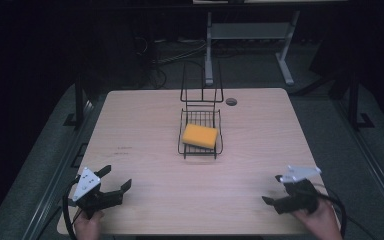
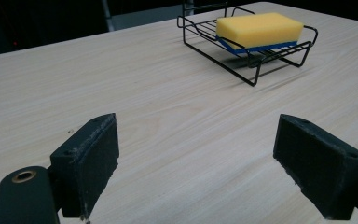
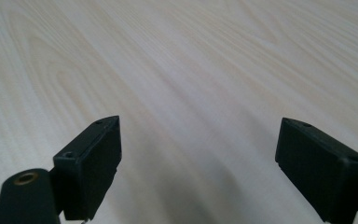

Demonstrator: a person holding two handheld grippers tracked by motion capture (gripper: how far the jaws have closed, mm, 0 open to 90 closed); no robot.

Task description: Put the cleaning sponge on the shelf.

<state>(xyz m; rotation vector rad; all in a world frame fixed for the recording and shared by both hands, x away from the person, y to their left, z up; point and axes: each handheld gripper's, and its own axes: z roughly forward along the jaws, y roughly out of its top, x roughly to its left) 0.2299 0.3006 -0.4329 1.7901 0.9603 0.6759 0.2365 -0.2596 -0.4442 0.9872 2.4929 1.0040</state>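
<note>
A yellow sponge point(image 1: 200, 135) with a blue underside lies in a low black wire rack point(image 1: 183, 148) at the middle of the wooden table point(image 1: 145, 125). In the left gripper view the sponge point(image 2: 259, 28) and the rack point(image 2: 214, 52) sit far ahead, up and to the right. My left gripper point(image 1: 116, 178) rests at the near left corner, open, with bare wood between its jaws. My right gripper point(image 1: 273, 190) is at the near right corner, open too, held just above the tabletop. Its own view shows its gripper point(image 3: 198, 165) over plain wood.
An upright black wire frame point(image 1: 201, 82) rises at the rack's far end. A round cable hole point(image 1: 231, 101) is set near the table's far edge. Beyond the table stand a grey desk frame point(image 1: 250, 35) and floor cables.
</note>
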